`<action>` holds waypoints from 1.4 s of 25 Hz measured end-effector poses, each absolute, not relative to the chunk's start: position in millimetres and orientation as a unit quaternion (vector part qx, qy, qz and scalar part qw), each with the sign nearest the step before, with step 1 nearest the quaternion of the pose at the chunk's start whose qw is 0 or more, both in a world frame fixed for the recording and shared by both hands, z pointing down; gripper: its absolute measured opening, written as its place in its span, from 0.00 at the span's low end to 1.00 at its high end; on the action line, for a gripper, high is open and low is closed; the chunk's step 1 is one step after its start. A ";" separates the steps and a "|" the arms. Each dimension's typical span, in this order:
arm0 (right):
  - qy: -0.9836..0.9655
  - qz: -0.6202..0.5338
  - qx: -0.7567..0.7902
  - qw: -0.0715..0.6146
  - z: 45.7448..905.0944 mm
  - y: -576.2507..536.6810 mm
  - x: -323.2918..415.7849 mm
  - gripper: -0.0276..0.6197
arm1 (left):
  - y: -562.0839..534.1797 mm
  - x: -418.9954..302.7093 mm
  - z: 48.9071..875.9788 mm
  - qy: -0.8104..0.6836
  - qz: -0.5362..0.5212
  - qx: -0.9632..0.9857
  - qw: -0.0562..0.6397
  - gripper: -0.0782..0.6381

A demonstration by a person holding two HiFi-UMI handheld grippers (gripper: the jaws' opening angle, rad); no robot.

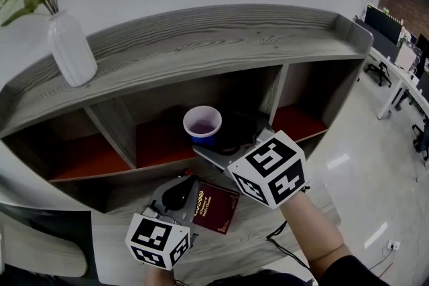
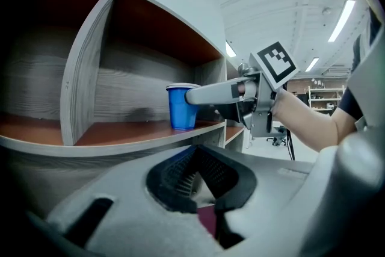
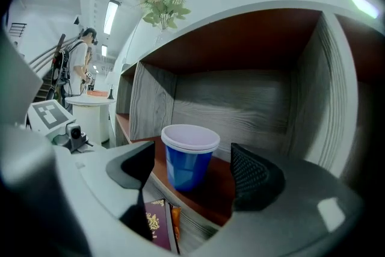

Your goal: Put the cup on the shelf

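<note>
Standing upright in the middle compartment of the shelf (image 1: 167,144), near its front edge, the cup (image 1: 202,125) is sitting between the spread right tongs (image 3: 191,162), clear of both pads. The left tongs (image 2: 198,189) are hanging pressed together, low over a book (image 1: 216,207).

The cup (image 1: 202,125) stands upright in the middle compartment of the shelf (image 1: 201,43), near its front edge. The vase (image 1: 72,50) stands on the shelf's top, far left. The right gripper (image 1: 224,143) is before the cup, its fingers (image 3: 252,174) either side and clear of it. The book (image 1: 216,207) lies on the table (image 1: 114,238) below, with the left gripper (image 1: 179,192) at its left edge
</note>
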State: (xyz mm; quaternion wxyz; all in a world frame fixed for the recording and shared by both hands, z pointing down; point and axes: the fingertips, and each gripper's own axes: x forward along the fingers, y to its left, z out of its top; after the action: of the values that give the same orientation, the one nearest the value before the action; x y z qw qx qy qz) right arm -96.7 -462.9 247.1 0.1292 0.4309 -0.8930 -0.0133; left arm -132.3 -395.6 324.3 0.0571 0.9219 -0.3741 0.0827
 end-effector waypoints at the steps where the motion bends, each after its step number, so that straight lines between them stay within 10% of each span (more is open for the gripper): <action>1: -0.894 -0.012 0.430 0.127 246.6 -459.9 -94.4 0.65 | -393.3 -131.4 323.6 -0.376 0.082 0.921 0.056 0.10; 35: -0.911 0.048 0.406 0.052 294.3 -364.0 -7.2 0.24 | -333.5 -84.8 327.6 -0.432 0.051 0.899 0.058 0.10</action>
State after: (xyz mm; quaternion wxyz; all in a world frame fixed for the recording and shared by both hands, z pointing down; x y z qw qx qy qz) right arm -7.2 -364.0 294.3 0.0519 0.4056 -0.9113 0.0476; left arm -84.8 -333.5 327.6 0.0576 0.8986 -0.4319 0.0513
